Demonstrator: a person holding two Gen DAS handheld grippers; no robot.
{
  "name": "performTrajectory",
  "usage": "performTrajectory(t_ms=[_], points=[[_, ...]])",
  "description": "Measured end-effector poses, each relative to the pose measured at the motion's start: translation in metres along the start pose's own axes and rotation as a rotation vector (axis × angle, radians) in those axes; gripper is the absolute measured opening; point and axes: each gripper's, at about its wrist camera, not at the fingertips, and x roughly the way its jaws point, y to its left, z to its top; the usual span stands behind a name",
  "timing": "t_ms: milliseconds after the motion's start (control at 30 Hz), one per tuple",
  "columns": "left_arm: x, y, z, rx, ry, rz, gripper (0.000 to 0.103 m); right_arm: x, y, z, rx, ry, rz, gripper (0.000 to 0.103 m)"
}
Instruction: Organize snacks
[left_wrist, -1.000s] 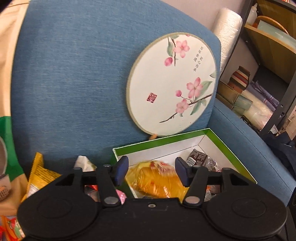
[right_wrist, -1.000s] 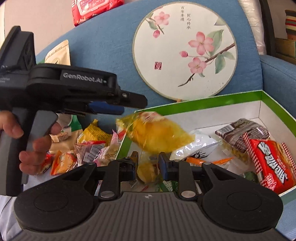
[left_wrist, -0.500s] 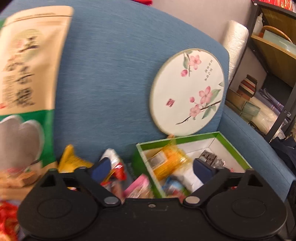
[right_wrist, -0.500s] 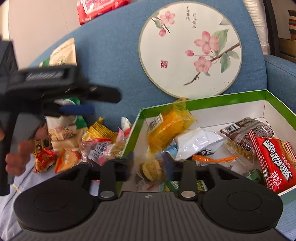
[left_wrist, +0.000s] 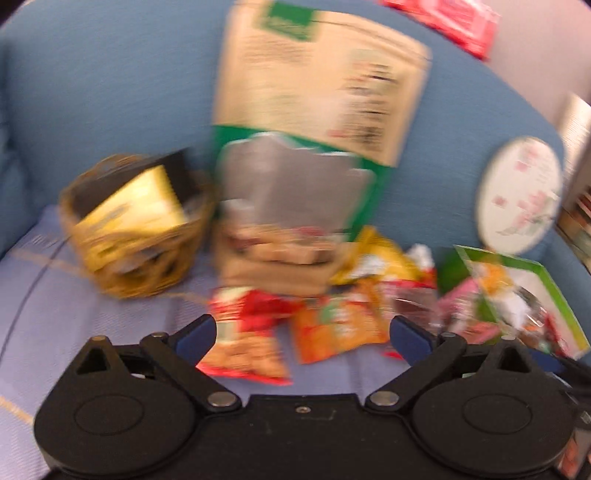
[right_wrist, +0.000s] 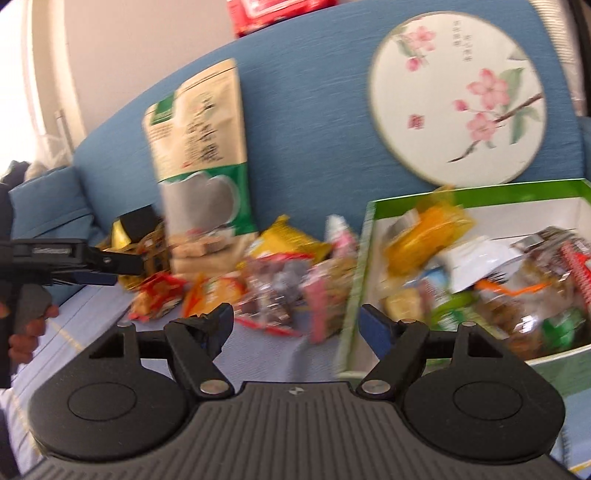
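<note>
Left hand-held gripper (left_wrist: 302, 338): spread, empty, above loose packets (left_wrist: 334, 325).
Right hand-held gripper (right_wrist: 297, 321): opening, empty, beside green box (right_wrist: 360, 273).
Box: holds snacks (right_wrist: 428, 236).

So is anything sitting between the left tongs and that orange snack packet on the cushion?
Nothing visible. The left tongs are open and empty, and the orange snack packet lies on the cushion straight ahead of them, beside a red packet.

The left gripper (left_wrist: 301, 334) stands wide open and empty above loose snack packets (left_wrist: 334, 325) on the sofa seat (left_wrist: 55, 295). A tall pouch (left_wrist: 317, 110) leans on the backrest beside what seems, through blur, a basket (left_wrist: 136, 229).
</note>
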Motion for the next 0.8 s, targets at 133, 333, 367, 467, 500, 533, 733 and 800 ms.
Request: performTrajectory(t_ms=[133, 333, 367, 467, 500, 533, 733, 800], points=[[0.013, 0.02, 0.004, 0.004, -0.021, 0.069, 0.103, 0.001, 0.016, -0.004, -0.015, -0.008, -0.06, 0.103], [0.053, 0.043, 0.005, -0.095, 0.058, 0.063, 0.103, -0.012, 0.022, -0.007, -0.064, -0.102, 0.029, 0.103], [0.056, 0.047, 0.003, -0.119, 0.073, 0.05, 0.103, -0.012, 0.025, -0.007, -0.077, -0.104, 0.051, 0.103], [0.052, 0.042, -0.007, -0.102, 0.086, 0.021, 0.08, -0.011, 0.034, -0.008, -0.1, -0.088, 0.123, 0.103], [0.049, 0.035, -0.011, -0.061, 0.102, 0.015, 0.077, -0.009, 0.037, -0.009, -0.107, -0.072, 0.143, 0.103], [0.044, 0.027, -0.016, -0.033, 0.124, -0.007, 0.077, -0.008, 0.041, -0.011, -0.116, -0.056, 0.163, 0.103], [0.013, -0.017, -0.051, 0.038, 0.208, -0.18, 0.081, 0.006, 0.062, -0.026, -0.141, 0.074, 0.235, 0.103], [-0.001, -0.016, -0.052, 0.011, 0.178, -0.201, 0.098, 0.012, 0.066, -0.034, -0.131, 0.126, 0.245, 0.103]])
